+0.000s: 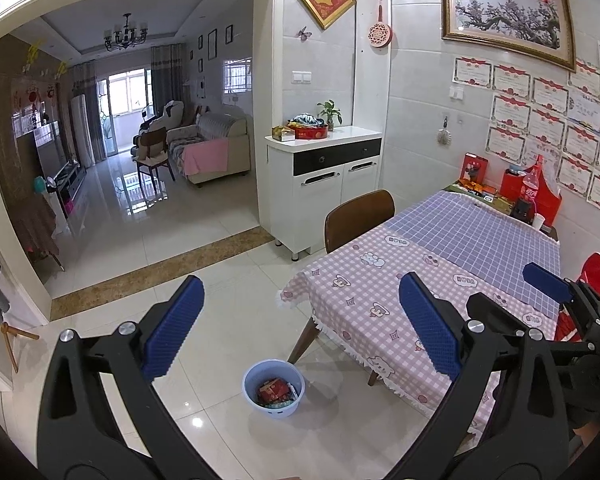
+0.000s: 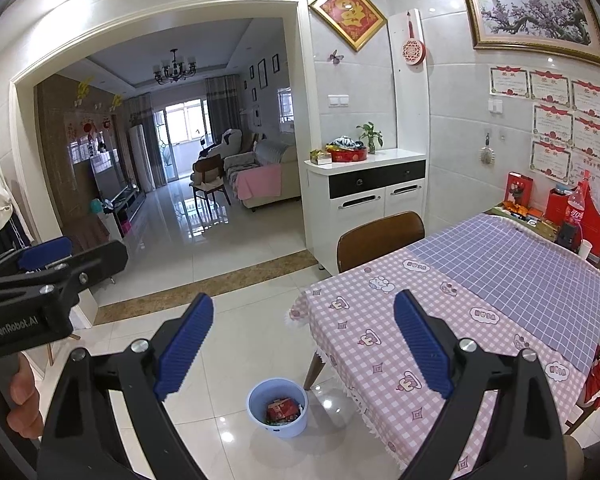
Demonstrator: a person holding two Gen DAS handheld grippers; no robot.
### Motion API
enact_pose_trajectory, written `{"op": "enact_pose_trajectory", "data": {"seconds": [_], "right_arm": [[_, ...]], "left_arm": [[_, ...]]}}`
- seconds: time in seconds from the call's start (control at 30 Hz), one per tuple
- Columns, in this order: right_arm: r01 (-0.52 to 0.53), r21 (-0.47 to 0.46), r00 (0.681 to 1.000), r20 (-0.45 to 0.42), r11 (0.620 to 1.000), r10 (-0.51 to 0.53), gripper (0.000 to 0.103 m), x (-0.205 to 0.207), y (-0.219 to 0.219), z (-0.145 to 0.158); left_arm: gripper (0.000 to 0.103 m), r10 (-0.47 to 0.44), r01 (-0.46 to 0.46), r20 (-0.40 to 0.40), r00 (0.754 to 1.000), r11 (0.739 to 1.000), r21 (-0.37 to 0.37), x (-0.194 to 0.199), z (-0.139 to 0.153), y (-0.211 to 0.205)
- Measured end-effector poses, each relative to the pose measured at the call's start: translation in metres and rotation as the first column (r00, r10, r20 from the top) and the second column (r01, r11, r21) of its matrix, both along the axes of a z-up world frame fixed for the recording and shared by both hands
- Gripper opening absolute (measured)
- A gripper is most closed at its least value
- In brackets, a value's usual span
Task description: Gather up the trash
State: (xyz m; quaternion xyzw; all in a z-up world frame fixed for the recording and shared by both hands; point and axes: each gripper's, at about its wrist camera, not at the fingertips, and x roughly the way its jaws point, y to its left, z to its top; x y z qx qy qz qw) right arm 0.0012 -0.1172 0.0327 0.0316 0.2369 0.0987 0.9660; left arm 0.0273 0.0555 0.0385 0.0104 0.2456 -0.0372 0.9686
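Note:
A light blue bin (image 1: pixel 273 394) stands on the white tiled floor by the table's near corner, with red wrappers and other trash (image 1: pixel 274 391) inside. It also shows in the right wrist view (image 2: pixel 277 407). My left gripper (image 1: pixel 300 328) is open and empty, held high above the bin. My right gripper (image 2: pixel 302 344) is open and empty too, also above the bin. The right gripper shows at the right edge of the left wrist view (image 1: pixel 556 284); the left gripper shows at the left edge of the right wrist view (image 2: pixel 48 256).
A table with a pink and purple checked cloth (image 1: pixel 440 276) fills the right. A brown chair (image 1: pixel 358 218) is tucked at its far side. Red boxes and a cola bottle (image 1: pixel 530 188) stand at the wall end. A white cabinet (image 1: pixel 324 184) stands behind.

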Motion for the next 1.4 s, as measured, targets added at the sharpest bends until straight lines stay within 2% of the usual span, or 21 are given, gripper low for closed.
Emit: {"op": "enact_pose_trajectory", "data": {"seconds": [0.9, 1.4], "right_arm": [[-0.008, 0.009, 1.000, -0.022, 1.000, 0.008, 0.090, 0.008, 0.005, -0.005], [-0.009, 0.010, 0.999, -0.040, 1.000, 0.009, 0.090, 0.027, 0.015, -0.010]], "left_arm": [[0.096, -0.005, 0.005, -0.018, 1.000, 1.000, 0.008, 0.012, -0.006, 0.007], [0.096, -0.010, 0.010, -0.031, 0.999, 1.000, 0.011, 0.024, -0.010, 0.013]]}}
